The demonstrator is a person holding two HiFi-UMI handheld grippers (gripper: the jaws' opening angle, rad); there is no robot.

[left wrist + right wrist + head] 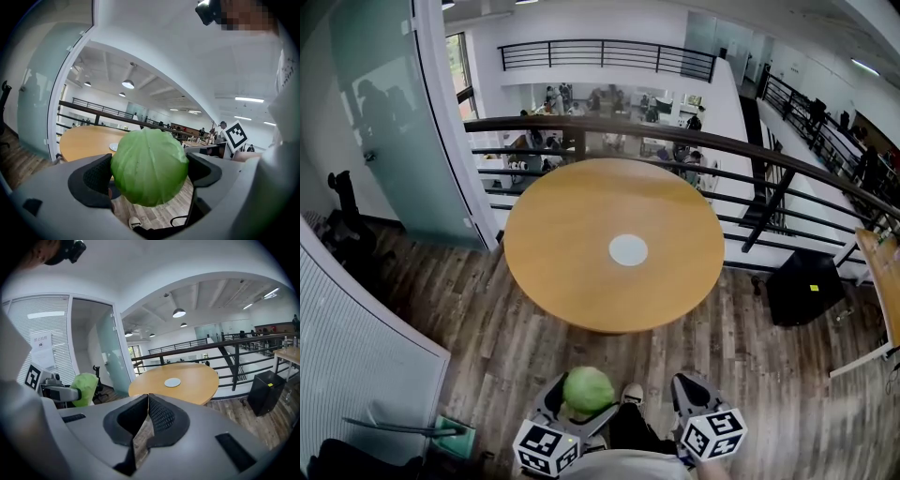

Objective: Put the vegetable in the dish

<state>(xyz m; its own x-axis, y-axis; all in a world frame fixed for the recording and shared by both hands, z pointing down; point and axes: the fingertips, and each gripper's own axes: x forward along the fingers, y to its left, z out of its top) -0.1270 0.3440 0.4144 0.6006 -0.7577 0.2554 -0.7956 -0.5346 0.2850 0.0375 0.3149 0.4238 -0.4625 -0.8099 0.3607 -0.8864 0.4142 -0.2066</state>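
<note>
A round green cabbage (588,390) (149,167) sits between the jaws of my left gripper (581,398) (150,173), which is shut on it and held low, close to my body, well short of the table. A small white dish (628,249) (114,146) (172,382) lies flat near the middle of the round wooden table (572,234). My right gripper (689,392) (147,417) is beside the left one, its jaws pressed together with nothing in them. The cabbage (84,389) also shows at the left of the right gripper view.
A dark railing (741,155) curves behind the table, with a drop to a lower floor beyond. A glass partition (384,122) stands at the left. A black box (804,286) sits on the wooden floor (487,347) at the right, next to another table's edge (883,281).
</note>
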